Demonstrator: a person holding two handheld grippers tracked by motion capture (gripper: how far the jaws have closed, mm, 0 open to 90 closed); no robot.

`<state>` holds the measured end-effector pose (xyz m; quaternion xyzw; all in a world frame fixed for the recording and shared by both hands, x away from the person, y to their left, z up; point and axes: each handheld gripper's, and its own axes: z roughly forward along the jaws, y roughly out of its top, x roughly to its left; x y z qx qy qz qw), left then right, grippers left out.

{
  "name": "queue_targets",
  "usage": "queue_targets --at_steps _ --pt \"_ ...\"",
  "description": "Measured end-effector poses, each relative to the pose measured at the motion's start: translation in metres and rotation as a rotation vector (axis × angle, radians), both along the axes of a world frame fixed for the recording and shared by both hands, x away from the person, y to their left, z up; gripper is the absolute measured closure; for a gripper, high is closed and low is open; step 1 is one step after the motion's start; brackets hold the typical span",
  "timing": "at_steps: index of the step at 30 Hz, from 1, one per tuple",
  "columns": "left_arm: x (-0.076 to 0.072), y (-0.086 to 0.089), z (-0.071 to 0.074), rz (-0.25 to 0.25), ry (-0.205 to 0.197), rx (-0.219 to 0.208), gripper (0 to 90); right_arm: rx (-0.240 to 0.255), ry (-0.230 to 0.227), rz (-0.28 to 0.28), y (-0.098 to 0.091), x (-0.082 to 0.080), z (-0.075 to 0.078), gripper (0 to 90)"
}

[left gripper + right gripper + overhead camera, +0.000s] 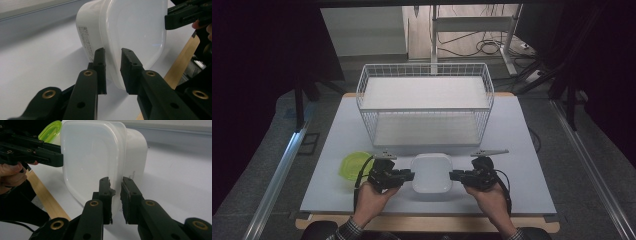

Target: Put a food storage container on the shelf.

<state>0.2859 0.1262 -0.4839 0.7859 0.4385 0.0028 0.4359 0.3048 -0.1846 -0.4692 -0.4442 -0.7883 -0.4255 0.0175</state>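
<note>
Your left tongs (pixel 408 175) are pinched on the left rim of the white lidded container (pixel 432 172), and your right tongs (pixel 455 175) are pinched on its right rim, so you hold it from both sides at once. In the left gripper view the two black jaws stand narrow with the container (pixel 130 32) edge between them, one jaw on the lid side and one on the body side, beside a printed label on the wall. In the right gripper view the jaws are just as narrow on the opposite rim of the container (pixel 92 157), and your other tongs (pixel 53 157) show at the far side of it. The container sits at the near middle of the counter (pixel 532 175), between your two hands, with the near edge of the counter just behind your wrists. A green bowl (pixel 353 166) lies on the counter just left of your left tongs, apart from the container. Farther off, across the middle of the counter, stands a white wire basket rack (pixel 362 95), well apart from the container
</note>
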Motion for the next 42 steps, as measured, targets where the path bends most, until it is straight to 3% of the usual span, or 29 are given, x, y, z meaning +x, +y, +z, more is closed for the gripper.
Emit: queue_targets --at_steps 2,7,11,19,30,42 --pt "0.000 0.000 -0.001 0.021 -0.008 0.003 77.0 -0.016 -0.043 -0.002 0.003 -0.002 0.000 79.5" --pt "0.000 -0.001 -0.001 0.033 -0.025 0.016 77.3 -0.046 -0.097 0.006 0.007 -0.004 0.003 79.5" --pt "0.001 0.000 0.005 0.035 -0.049 0.010 77.4 -0.029 -0.106 0.009 0.005 -0.003 0.006 79.5" --pt "0.005 0.004 0.023 0.041 -0.084 0.005 77.6 -0.009 -0.163 0.021 0.007 0.001 0.023 79.8" --pt "0.012 0.010 0.057 0.057 -0.166 0.005 77.7 0.014 -0.250 0.029 0.012 0.011 0.056 79.9" --pt "0.024 0.011 0.088 0.068 -0.226 0.017 77.9 0.037 -0.297 0.023 0.013 0.024 0.078 79.9"
